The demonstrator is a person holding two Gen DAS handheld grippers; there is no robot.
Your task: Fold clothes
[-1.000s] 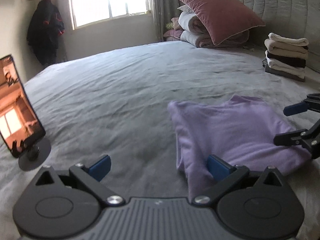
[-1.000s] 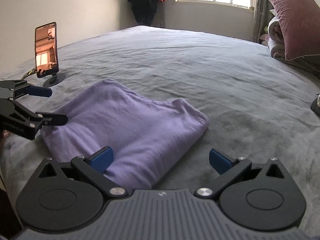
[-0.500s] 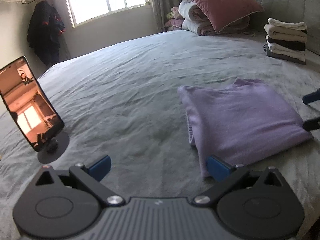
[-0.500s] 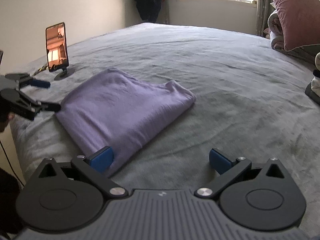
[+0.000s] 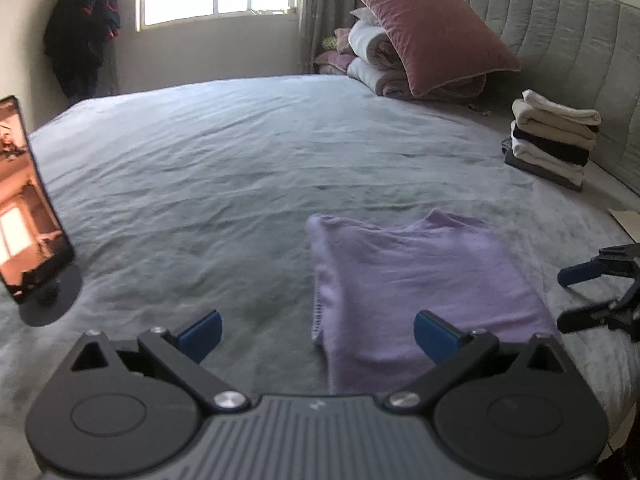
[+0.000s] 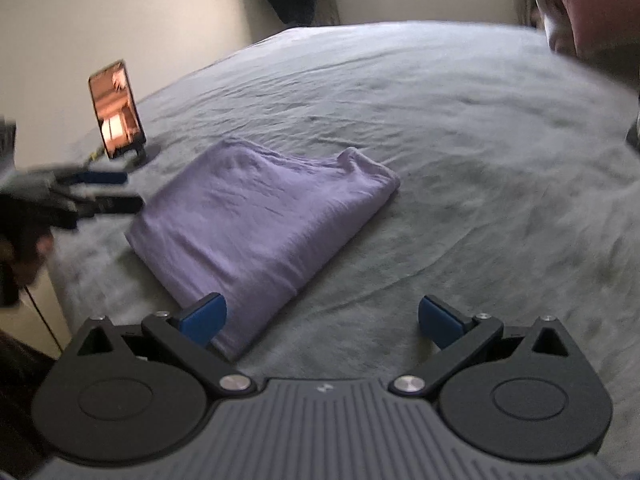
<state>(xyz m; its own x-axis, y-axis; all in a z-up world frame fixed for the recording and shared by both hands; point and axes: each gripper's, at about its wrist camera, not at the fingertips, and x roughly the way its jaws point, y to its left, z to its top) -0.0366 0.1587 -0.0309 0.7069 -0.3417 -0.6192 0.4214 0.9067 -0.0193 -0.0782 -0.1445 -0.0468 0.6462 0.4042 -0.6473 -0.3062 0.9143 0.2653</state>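
Note:
A folded lilac garment (image 5: 424,280) (image 6: 264,216) lies flat on the grey bed (image 5: 240,168) near its front edge. My left gripper (image 5: 318,330) is open, hovering over the garment's near left corner with nothing between its blue pads. My right gripper (image 6: 322,316) is open too, held over the garment's near right corner, its left pad above the cloth edge. Each gripper shows in the other's view: the right gripper (image 5: 576,296) at the garment's right side, the left gripper (image 6: 112,190) at its left side, held by a hand.
A phone on a round stand (image 5: 24,216) (image 6: 118,112) stands at the bed's left. A stack of folded clothes (image 5: 552,140) sits by the grey headboard (image 5: 560,40). Pillows and rolled bedding (image 5: 424,44) are piled at the back. A dark jacket (image 5: 80,32) hangs in the corner.
Both grippers have pulled back and up from the folded garment, staying open. The garment lies where it was, untouched.

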